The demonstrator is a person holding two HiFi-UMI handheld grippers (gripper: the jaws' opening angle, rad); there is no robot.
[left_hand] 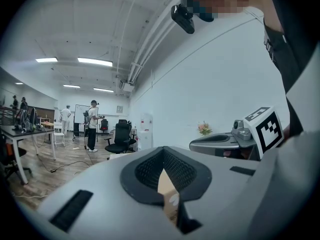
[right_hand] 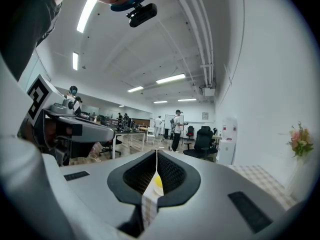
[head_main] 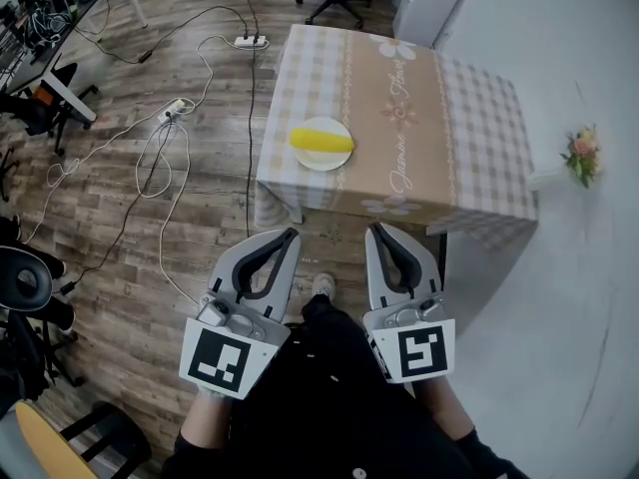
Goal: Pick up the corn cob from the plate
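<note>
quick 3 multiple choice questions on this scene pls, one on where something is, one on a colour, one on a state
1. Where does the corn cob lie?
A. on the floor
B. on the plate on the table
C. on a chair

2. What colour is the corn cob?
A. green
B. red
C. yellow

3. How do the jaws of the left gripper and the right gripper stand?
A. both shut, nothing held
B. both wide open
C. one shut on the cob

Answers:
1 B: the head view shows it on the white plate near the table's edge.
2 C: it shows bright yellow against the plate.
3 A: each gripper view shows its jaws together with nothing between them, and the cob lies on its plate, apart from both.
</note>
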